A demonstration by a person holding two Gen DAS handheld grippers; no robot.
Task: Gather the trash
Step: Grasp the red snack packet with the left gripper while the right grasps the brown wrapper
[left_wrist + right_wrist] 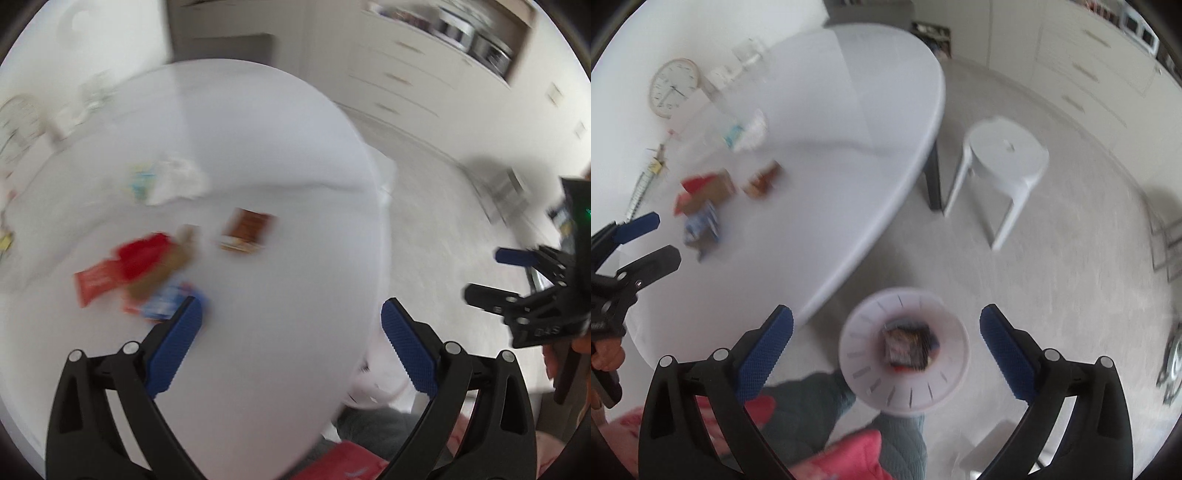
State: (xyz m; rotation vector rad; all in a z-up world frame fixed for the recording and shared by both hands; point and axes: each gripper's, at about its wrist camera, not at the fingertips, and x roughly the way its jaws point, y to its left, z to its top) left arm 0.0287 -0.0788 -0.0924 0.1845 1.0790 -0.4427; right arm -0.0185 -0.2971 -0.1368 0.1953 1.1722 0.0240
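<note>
Several wrappers lie on the white oval table (pixel 295 155): a red packet (pixel 122 269), a blue-and-white packet (pixel 166 301), a brown packet (pixel 245 230) and crumpled white paper (pixel 170 181). My left gripper (pixel 291 332) is open and empty above the table's near part. My right gripper (pixel 886 339) is open and empty above a white round bin (pixel 905 391) on the floor, which holds a dark wrapper (pixel 908 343). The same wrappers show in the right wrist view: the red packet (pixel 698 184), the blue one (pixel 701 225), the brown one (pixel 762 179). Both views are blurred.
A white stool (pixel 1004 158) stands on the floor beside the table. A wall clock (pixel 674 86) leans at the table's far side. Cabinets with drawers (pixel 417 81) line the far wall. The person's legs (pixel 831 398) are below the bin.
</note>
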